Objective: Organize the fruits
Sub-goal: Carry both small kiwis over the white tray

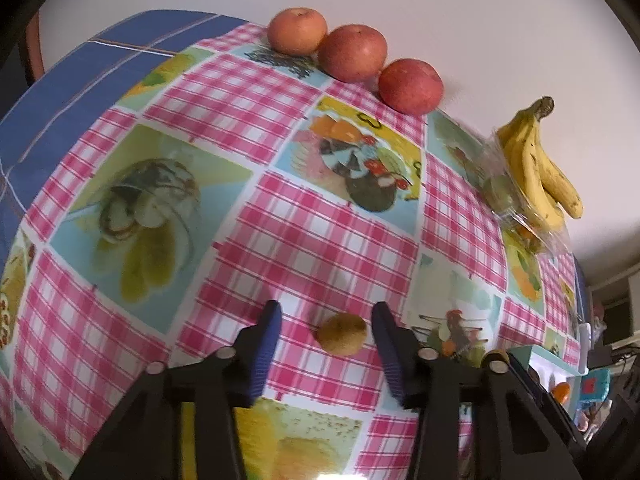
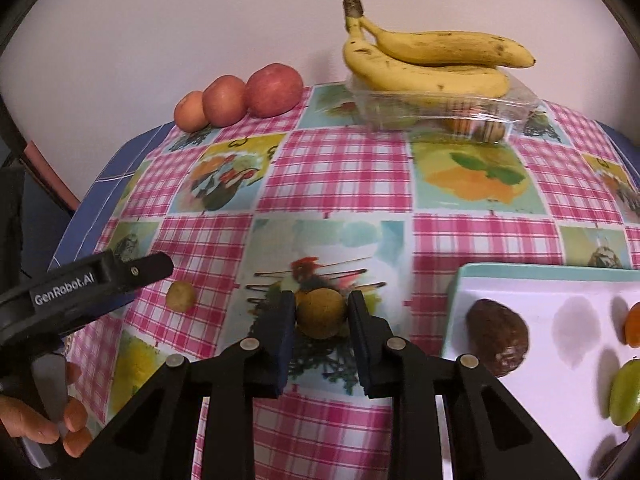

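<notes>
My left gripper is open, its jaws on either side of a small brown-green kiwi that lies on the checked tablecloth. The same kiwi and the left gripper's arm show in the right wrist view. My right gripper is shut on a second kiwi just above the cloth. To its right is a white tray with a teal rim, holding a dark brown fruit, an orange fruit and a green fruit.
Three red apples stand in a row at the table's far edge by the wall. A bunch of bananas lies on a clear plastic box of fruit at the back. The blue cloth edge is at the left.
</notes>
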{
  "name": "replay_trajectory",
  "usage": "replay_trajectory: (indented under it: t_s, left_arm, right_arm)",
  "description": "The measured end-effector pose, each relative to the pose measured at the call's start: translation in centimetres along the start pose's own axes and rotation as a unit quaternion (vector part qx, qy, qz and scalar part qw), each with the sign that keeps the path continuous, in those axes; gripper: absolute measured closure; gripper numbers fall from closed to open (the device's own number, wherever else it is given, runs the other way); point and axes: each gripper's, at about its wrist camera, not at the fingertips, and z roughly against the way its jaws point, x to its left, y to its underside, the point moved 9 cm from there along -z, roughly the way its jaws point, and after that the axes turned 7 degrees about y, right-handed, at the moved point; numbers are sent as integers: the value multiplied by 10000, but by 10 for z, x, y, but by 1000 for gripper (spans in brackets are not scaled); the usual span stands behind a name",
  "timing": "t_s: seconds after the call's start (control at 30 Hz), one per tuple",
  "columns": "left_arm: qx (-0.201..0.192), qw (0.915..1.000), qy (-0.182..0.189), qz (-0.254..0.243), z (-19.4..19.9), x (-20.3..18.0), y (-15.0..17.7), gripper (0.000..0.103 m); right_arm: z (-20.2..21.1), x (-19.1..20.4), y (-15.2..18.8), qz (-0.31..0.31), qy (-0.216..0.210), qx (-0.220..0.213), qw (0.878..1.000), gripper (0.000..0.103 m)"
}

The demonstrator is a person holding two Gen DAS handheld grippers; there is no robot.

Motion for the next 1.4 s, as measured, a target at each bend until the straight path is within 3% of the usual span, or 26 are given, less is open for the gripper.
replay_trajectory:
  t_s: [0.3, 0.73, 1.2, 1.4]
  left_arm:
    - [142, 9999, 38, -45, -6, -7, 5, 73]
    - [5, 9995, -49, -306, 25, -17, 13, 74]
    - [-171, 9980, 209, -563, 75, -60, 58, 74]
    - [-54, 9965, 421, -720, 87, -81, 89, 74]
  right_arm:
    - [4, -10, -2, -70, -9, 3, 10000, 75]
    - [21, -14, -3, -194, -72, -54, 9998, 75]
    - [89, -37, 12, -152, 229, -288, 9992, 75]
    - [118, -62, 29, -383, 333, -331, 9982, 75]
